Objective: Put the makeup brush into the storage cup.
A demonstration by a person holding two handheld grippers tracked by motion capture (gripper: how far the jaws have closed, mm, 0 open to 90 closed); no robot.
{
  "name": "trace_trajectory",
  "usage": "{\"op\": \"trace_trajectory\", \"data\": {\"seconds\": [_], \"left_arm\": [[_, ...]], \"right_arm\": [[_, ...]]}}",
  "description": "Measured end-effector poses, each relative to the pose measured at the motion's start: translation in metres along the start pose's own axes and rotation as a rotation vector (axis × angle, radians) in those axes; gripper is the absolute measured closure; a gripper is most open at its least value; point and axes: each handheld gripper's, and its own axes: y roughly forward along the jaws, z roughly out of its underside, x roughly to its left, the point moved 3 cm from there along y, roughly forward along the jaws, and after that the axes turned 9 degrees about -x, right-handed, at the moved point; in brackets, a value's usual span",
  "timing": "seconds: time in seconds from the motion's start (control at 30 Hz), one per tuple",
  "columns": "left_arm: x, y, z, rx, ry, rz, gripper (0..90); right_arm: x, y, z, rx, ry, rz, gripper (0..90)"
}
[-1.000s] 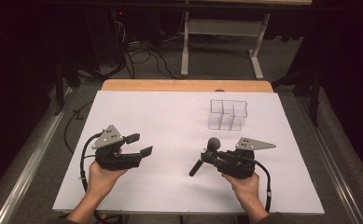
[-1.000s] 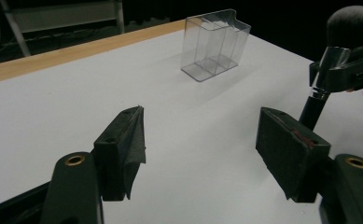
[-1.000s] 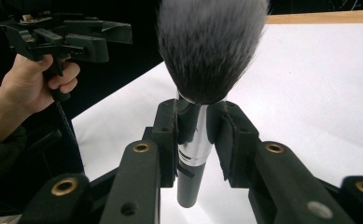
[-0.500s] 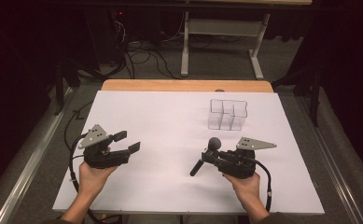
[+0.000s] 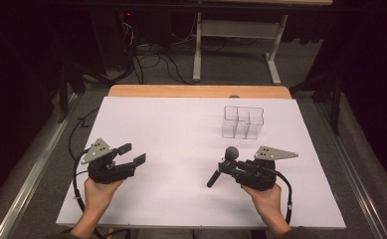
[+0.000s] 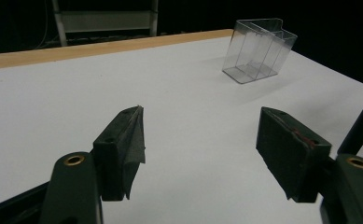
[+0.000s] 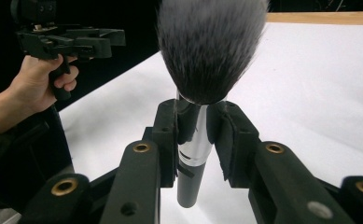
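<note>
Hidden parts: the lower handle of the makeup brush (image 7: 202, 93) is cut off by the frame edge in the right gripper view; in the high view its silver ferrule is covered by the jaws.
Hard to make out: the inner dividers of the clear organizer (image 5: 242, 122) are faint in the high view; three compartments appear likely.
Right gripper (image 5: 226, 167): jaws clenched on the brush at the ferrule, bristle head up and dark handle slanting down toward the table.
Left gripper (image 5: 131, 154): jaws spread wide with nothing between the pads (image 6: 135, 140); held above the sheet at the near left.
Brush location: in the right gripper, near the organizer on its near side, not touching it.
Surface: a white sheet (image 5: 181, 129) is laid over a wooden table (image 5: 196, 91), whose far edge is exposed.
Room: dark, with cables (image 5: 156, 59) and a grey table frame (image 5: 231, 35) on the floor beyond.
View differences: the grey-tipped bristles are resolved in the right gripper view, where the left hand (image 7: 44, 84) is also seen on its grip; the organizer's tilted walls are clearer in the left gripper view (image 6: 258, 49).
</note>
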Motion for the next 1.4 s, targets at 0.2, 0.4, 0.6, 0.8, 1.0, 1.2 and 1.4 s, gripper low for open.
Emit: {"op": "trace_trajectory", "data": {"seconds": [0.2, 0.4, 0.6, 0.8, 1.0, 1.2, 1.4], "left_arm": [[0.0, 0.0, 0.004, -0.008, -0.007, 0.003, 32.3], [0.0, 0.001, 0.007, -0.006, -0.008, 0.001, 32.2], [0.0, 0.001, 0.009, -0.004, -0.01, -0.001, 32.0], [0.0, 0.002, 0.01, -0.006, -0.012, 0.001, 31.9], [0.0, 0.002, 0.01, -0.007, -0.012, 0.0, 31.9], [0.0, 0.002, 0.01, -0.007, -0.012, -0.001, 31.8], [0.0, 0.002, 0.011, -0.006, -0.013, -0.008, 31.9]], "right_arm": [[-0.002, -0.01, -0.002, 0.011, -0.016, 0.02, 73.0], [-0.005, -0.017, -0.007, 0.015, -0.028, 0.039, 73.0], [-0.006, -0.021, -0.011, 0.015, -0.042, 0.046, 73.0], [-0.008, -0.025, -0.016, 0.015, -0.052, 0.058, 73.0], [-0.01, -0.029, -0.021, 0.018, -0.067, 0.072, 73.0], [-0.013, -0.034, -0.029, 0.017, -0.076, 0.09, 73.0], [-0.015, -0.038, -0.036, 0.017, -0.094, 0.102, 73.0]]}}
